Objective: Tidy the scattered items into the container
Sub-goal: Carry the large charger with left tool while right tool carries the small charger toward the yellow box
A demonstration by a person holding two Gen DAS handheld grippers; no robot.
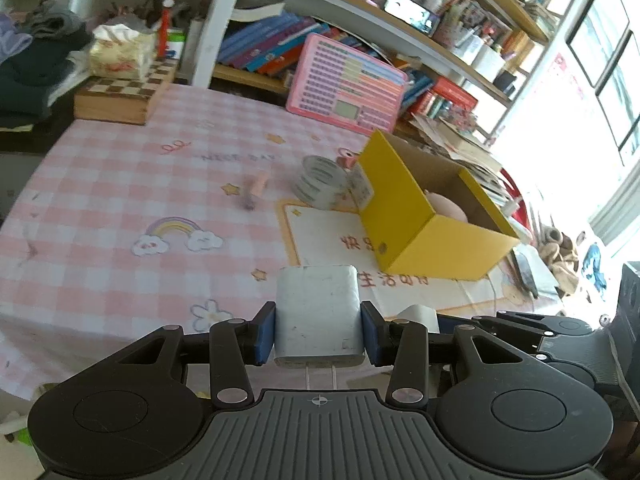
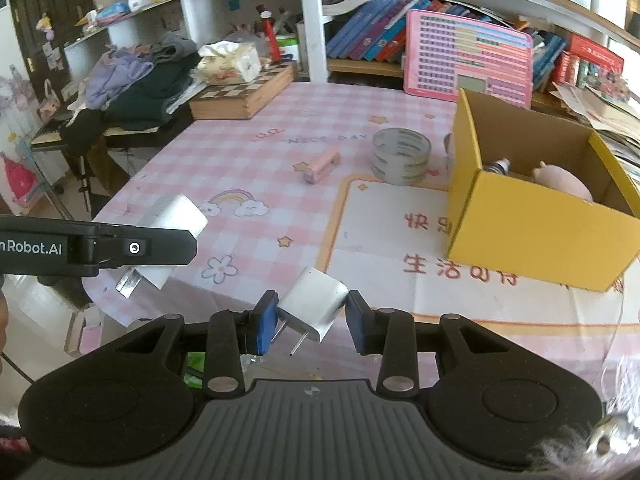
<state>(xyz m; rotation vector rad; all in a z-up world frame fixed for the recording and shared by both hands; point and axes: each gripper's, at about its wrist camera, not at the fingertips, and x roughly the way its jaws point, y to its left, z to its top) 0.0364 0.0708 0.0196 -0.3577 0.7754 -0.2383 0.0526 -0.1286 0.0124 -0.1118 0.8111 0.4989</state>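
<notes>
My left gripper (image 1: pixel 318 334) is shut on a large white charger plug (image 1: pixel 318 312), held above the near edge of the table. It also shows in the right wrist view (image 2: pixel 172 236), at the left. My right gripper (image 2: pixel 310 320) is shut on a smaller white plug (image 2: pixel 314 306), tilted, prongs pointing down and back. The yellow cardboard box (image 1: pixel 440 240) (image 2: pixel 532 236) stands open at the right; a pink soft toy (image 2: pixel 564 180) and a small bulb-like item (image 2: pixel 498 166) lie inside. A clear tape roll (image 1: pixel 318 182) (image 2: pixel 400 154) and a small pink item (image 1: pixel 256 186) (image 2: pixel 322 164) lie on the tablecloth.
A pink checked cloth (image 2: pixel 240 152) covers the table. A chessboard box (image 2: pixel 244 94) with a tissue pack stands far left beside piled clothes (image 2: pixel 136 80). A pink keyboard toy (image 2: pixel 468 58) leans on the bookshelf behind. A small pink roll (image 1: pixel 346 160) lies behind the box.
</notes>
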